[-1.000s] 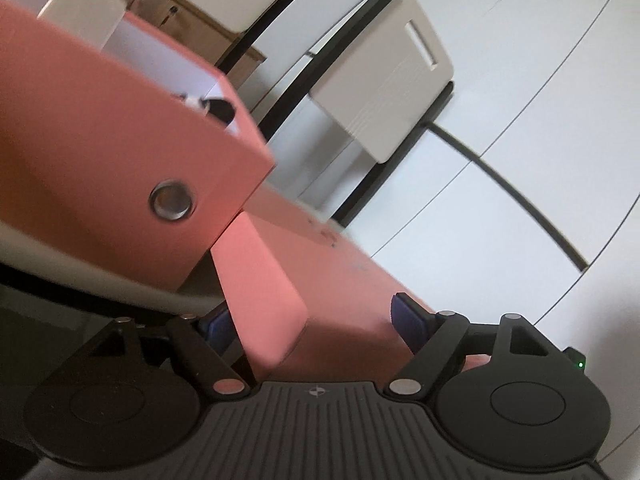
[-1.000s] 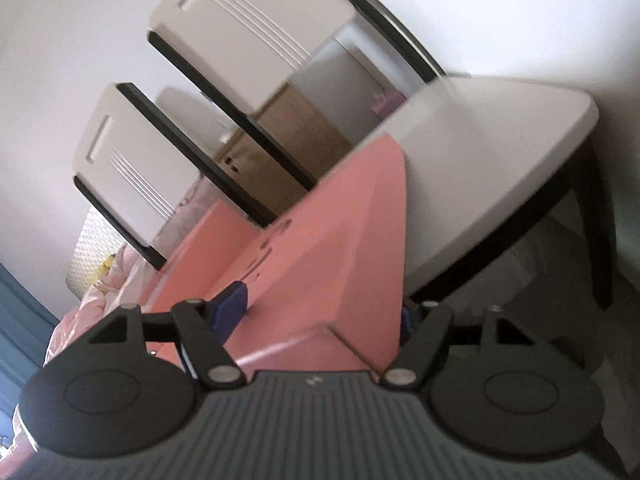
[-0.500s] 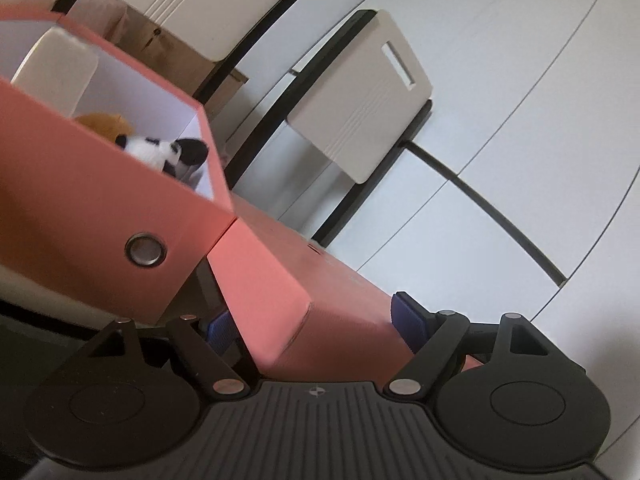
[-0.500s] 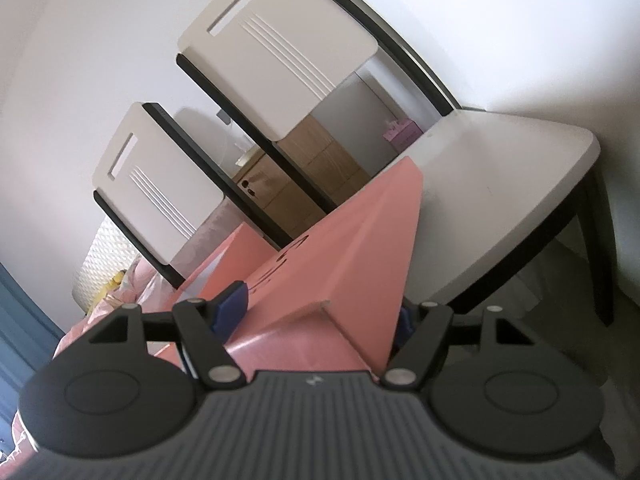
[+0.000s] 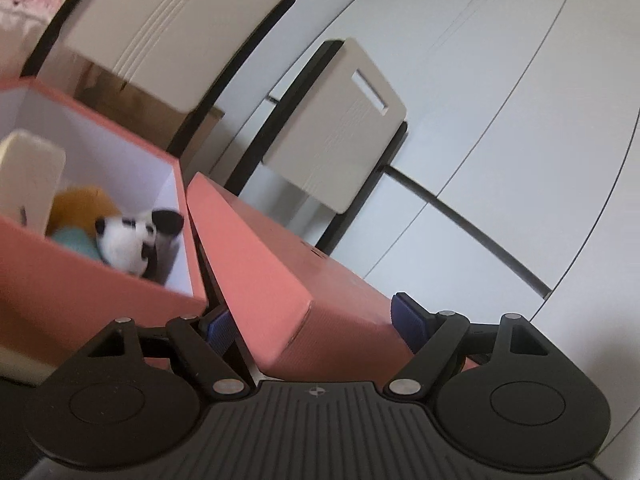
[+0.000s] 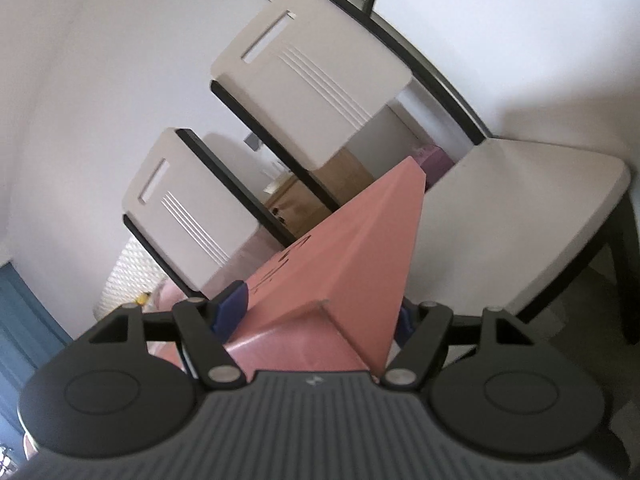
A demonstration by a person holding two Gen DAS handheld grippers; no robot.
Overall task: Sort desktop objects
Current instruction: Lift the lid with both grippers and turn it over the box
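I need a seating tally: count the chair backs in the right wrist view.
2. One chair back is upper centre, its seat at right; the other chair back is lower left. More may be out of frame.

We see the open pink box (image 5: 80, 280) cut off at the left edge; its toys, perhaps a plush panda (image 5: 128, 240), are blurred.

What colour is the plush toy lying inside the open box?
Black and white, panda-like: the plush toy shows best in the left wrist view.
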